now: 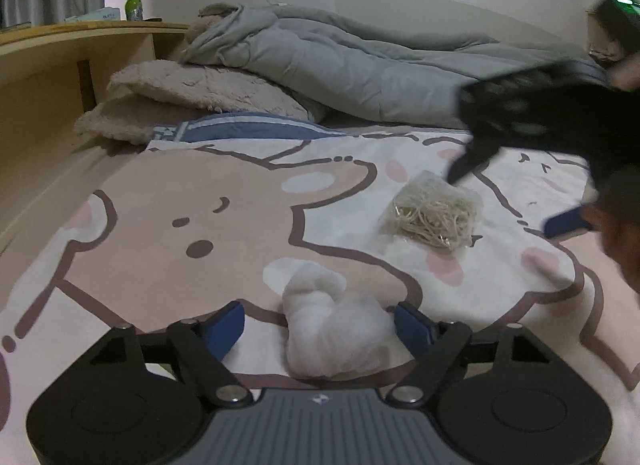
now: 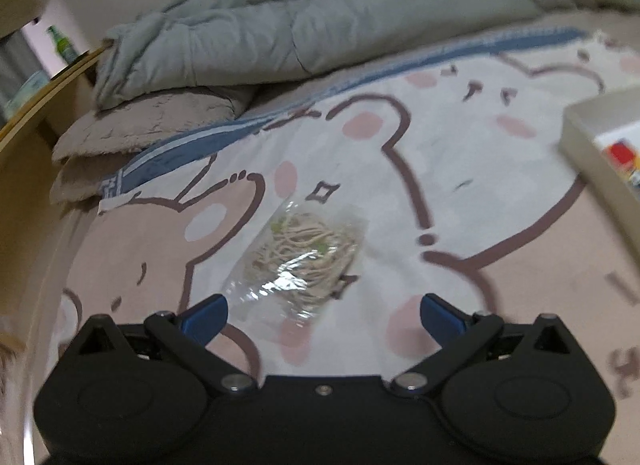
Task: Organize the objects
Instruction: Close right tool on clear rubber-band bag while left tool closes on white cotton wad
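While both tools hang over the bed, the clear bag of rubber bands serves as the landmark, lying flat on the cartoon bear sheet.

Nearer the left camera than that bag, a white cloth bundle rests on the sheet between the blue pads of the left hand-held gripper. Its jaws are spread wide; the right pad sits just beside the bundle, and the left pad stands apart from it. Whether the right pad touches the cloth cannot be told.

The right hand-held gripper is likewise spread apart and holds nothing. In its own view the bag lies just ahead of the gap between the pads, with its near clear corner close to the left pad. From the left view, the same tool appears blurred above and to the right of the bag, one dark finger pointing down near the bag's far edge.

Beyond the bag, a grey quilt is heaped along the back of the bed, with fluffy beige pillows to its left. Farther left of those, a green bottle stands on a wooden headboard shelf. Right of the bag, in the right view, a pale shallow box sits on the sheet with colourful contents too blurred to identify.
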Demonstrator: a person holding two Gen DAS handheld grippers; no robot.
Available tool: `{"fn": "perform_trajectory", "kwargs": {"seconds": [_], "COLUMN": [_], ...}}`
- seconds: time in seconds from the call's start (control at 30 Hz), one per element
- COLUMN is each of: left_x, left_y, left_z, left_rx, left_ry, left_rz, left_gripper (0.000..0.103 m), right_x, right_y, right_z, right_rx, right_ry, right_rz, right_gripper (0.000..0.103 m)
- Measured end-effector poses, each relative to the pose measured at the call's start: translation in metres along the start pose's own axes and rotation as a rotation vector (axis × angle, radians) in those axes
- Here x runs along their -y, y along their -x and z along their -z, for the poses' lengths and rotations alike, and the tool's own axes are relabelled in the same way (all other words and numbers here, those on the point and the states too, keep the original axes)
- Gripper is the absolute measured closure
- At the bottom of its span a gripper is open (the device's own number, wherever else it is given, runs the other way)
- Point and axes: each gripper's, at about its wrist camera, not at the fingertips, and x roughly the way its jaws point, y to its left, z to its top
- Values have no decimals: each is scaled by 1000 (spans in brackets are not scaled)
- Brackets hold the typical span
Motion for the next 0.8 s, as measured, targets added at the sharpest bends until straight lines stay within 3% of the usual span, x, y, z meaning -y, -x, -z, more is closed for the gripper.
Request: {"fn": "perform_trajectory", "kwargs": {"seconds": [0.17, 0.37, 0.53, 0.6, 0.8], "left_x": [-8, 2, -5, -8, -10], "left_y": [-13, -18, -21, -20, -19], "left_z": [6, 10, 9, 8, 5], "left_rx": [-28, -35, -41, -45, -71], "left_ry": [36, -7, 51, 83, 112], "left_rz": [38, 40, 49, 50, 27], "left_gripper": [30, 33, 38, 41, 59], "right_x": [-11, -25, -35, -35, -28], "right_y": [-39, -82, -99, -98, -90], "right_z": [-11, -21, -19, -18, -12], "right_rx": [-32, -77, -63, -47, -38], "right_ry": [-128, -214, -135, -101, 47], "right_rz": [16, 30, 98, 113, 79], "right_gripper": [0, 0, 0, 13, 26]}}
